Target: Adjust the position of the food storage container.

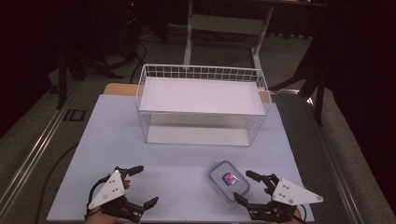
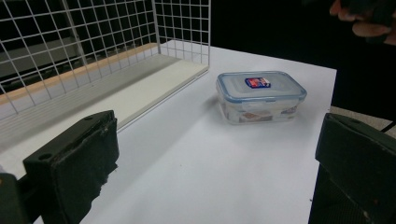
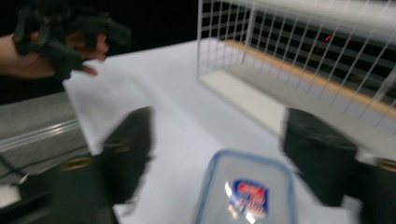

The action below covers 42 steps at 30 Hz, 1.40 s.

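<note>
A clear plastic box [image 1: 229,180] with a blue-rimmed lid and a red and blue sticker lies on the pale table [image 1: 121,135], near the front right. My right gripper [image 1: 243,186] stands open just to the right of it, jaws pointing at its right edge. In the blurred right gripper view the box [image 3: 245,191] sits low between the open jaws of the right gripper [image 3: 219,135], and the pads are off it. My left gripper [image 1: 144,185] stands open at the front left with nothing in it. The left gripper view has the box [image 2: 259,95] farther off, beyond the wide jaws of the left gripper [image 2: 210,177].
A white wire rack [image 1: 201,72] with a white top panel and a white floor panel stands at the back middle of the table. Its open front faces me. Beyond the table stand dark floor, cables and a desk frame [image 1: 224,23].
</note>
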Each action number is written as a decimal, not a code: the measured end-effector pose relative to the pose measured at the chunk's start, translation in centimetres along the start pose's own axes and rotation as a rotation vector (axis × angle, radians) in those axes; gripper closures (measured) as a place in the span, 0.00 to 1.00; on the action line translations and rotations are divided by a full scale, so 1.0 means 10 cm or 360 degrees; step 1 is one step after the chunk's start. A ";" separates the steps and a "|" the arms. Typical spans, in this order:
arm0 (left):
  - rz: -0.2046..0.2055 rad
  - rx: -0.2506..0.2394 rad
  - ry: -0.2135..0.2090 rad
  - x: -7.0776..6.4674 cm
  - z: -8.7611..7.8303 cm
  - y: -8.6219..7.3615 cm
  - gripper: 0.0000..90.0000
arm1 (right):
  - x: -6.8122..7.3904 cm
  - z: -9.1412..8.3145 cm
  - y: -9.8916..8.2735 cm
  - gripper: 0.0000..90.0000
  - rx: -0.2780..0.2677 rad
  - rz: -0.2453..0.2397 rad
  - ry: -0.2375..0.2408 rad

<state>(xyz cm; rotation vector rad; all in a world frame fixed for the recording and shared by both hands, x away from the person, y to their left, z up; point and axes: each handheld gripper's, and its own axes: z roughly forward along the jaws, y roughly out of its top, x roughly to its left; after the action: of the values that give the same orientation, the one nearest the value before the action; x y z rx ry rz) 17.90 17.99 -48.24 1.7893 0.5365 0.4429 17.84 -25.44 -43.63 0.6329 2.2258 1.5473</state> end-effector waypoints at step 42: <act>0.0023 0.0020 -0.0016 -0.04 0.06 0.01 0.01 | -0.75 0.44 -0.79 1.00 0.0691 0.0031 -0.0093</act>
<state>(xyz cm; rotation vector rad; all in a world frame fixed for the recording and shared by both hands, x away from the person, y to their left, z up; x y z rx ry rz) 17.93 17.24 -48.33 1.8075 0.5205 0.4412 25.19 -28.53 -52.27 0.8082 2.5334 1.0375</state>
